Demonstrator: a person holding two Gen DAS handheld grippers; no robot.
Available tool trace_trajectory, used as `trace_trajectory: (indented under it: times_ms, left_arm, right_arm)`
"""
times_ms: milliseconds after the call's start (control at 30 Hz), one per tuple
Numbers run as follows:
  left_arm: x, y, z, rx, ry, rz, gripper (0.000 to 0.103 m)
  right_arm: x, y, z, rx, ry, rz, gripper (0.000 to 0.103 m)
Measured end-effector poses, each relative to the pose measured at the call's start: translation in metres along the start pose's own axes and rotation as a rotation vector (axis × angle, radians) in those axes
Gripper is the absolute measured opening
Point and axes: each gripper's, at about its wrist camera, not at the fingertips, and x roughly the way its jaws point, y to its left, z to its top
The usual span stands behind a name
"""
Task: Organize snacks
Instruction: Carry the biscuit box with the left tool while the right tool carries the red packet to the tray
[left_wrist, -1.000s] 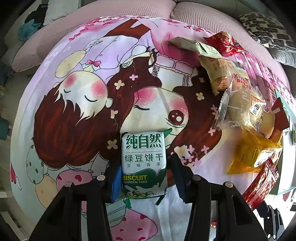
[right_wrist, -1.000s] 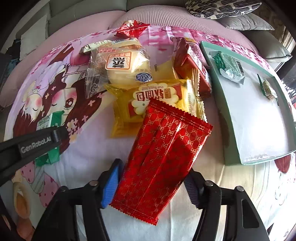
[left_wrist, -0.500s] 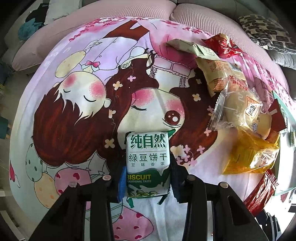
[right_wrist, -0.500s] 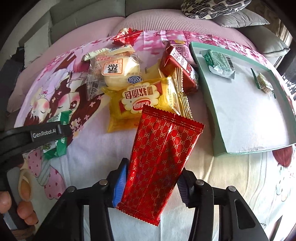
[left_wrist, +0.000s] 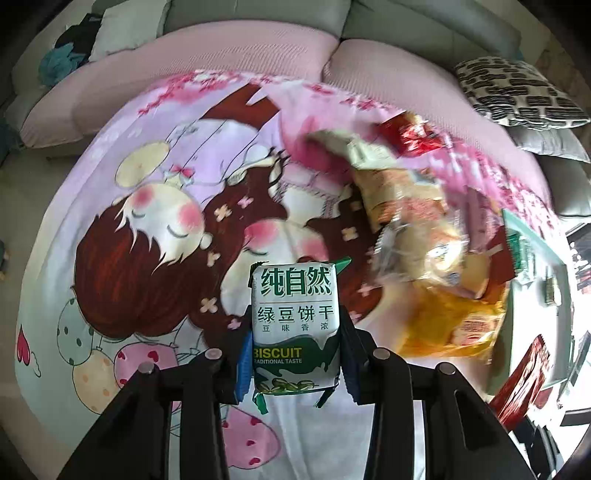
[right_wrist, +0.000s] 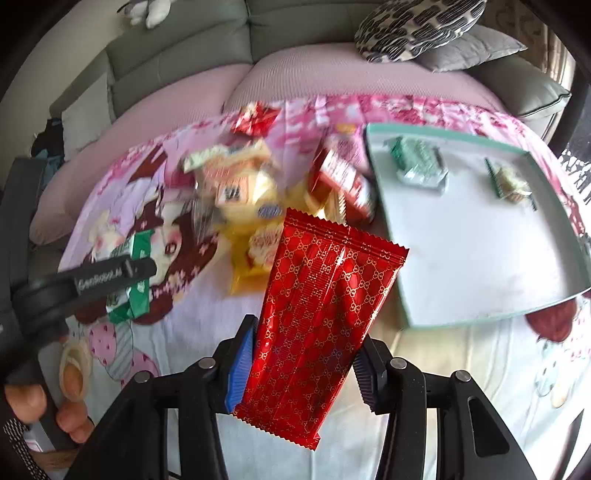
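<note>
Two small packets are already laid in the tray (right_wrist: 476, 236); a biscuit pack (left_wrist: 294, 325) is clamped in the left gripper (left_wrist: 293, 354), a red packet (right_wrist: 317, 314) in the right gripper (right_wrist: 301, 365), and a pile of snacks (right_wrist: 258, 199) is left on the blanket (right_wrist: 207, 332).

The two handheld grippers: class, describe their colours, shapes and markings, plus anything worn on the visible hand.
Both the left gripper and the right gripper have black angular plastic fingers with silver round bolts and blue ribbed pads. The left one's side carries white lettering, blurred here. The person's hand shows a dark, speckled woven cuff at the wrist.
</note>
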Motion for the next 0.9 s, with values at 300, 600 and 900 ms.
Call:
trace_trajectory:
  times_ms: [300,600,900]
  left_arm:
    - [-0.025,-0.048,0.016,0.087,-0.041,-0.071,0.041]
    - [-0.036,-0.134,0.032,0.251,-0.051,-0.147,0.041]
    - [-0.027,-0.228,0.016,0.444,-0.026,-0.176,0.041]
  right_arm:
    - [-0.011,-0.053,0.045,0.112,-0.065,-0.045,0.051]
    - [-0.013,-0.117,0.079,0.259,-0.125,-0.139,0.051]
    - [-0.010,-0.202,0.080,0.412,-0.111,-0.252,0.051]
